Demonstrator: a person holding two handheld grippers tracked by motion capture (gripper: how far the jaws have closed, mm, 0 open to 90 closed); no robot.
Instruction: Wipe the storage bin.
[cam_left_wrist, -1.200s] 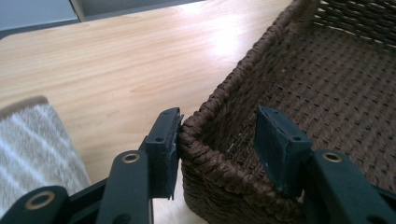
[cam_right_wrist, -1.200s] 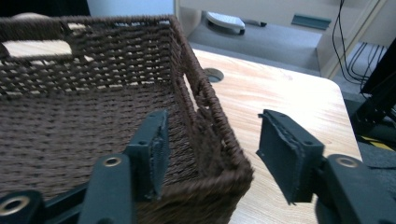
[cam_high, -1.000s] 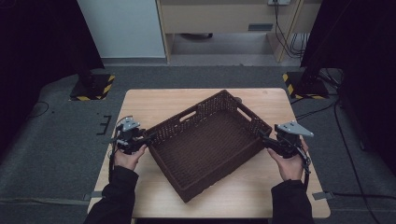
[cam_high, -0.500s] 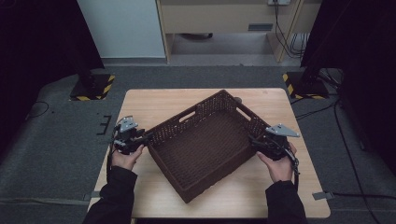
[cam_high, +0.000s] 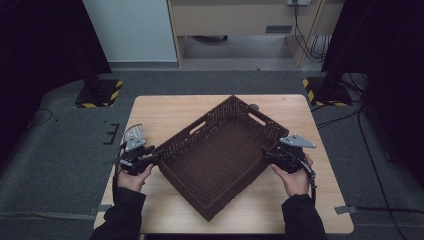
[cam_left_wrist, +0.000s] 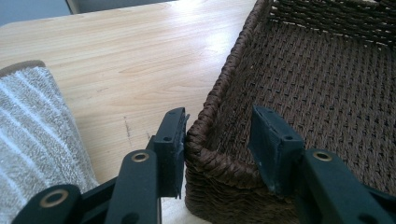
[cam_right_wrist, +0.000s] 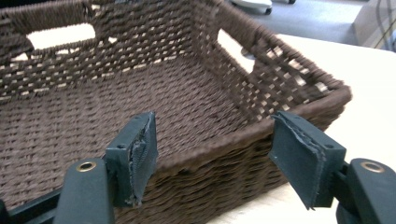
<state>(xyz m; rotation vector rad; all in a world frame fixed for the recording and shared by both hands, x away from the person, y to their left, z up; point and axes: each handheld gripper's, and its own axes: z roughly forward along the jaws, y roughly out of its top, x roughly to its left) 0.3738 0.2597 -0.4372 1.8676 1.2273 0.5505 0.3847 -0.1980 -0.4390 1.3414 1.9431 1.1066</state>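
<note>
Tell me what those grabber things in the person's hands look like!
Each hand holds a black gripper: the left gripper and the right gripper. Each has two flat, dark jaws with small round brass-coloured rivets, and a grey three-cornered plate on top. The right gripper's pads look worn and frayed at the edges. A thin dark cable trails from the right one. The person wears long black sleeves.

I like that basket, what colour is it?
The woven basket is dark brown all over, clearest in the right gripper view.
</note>
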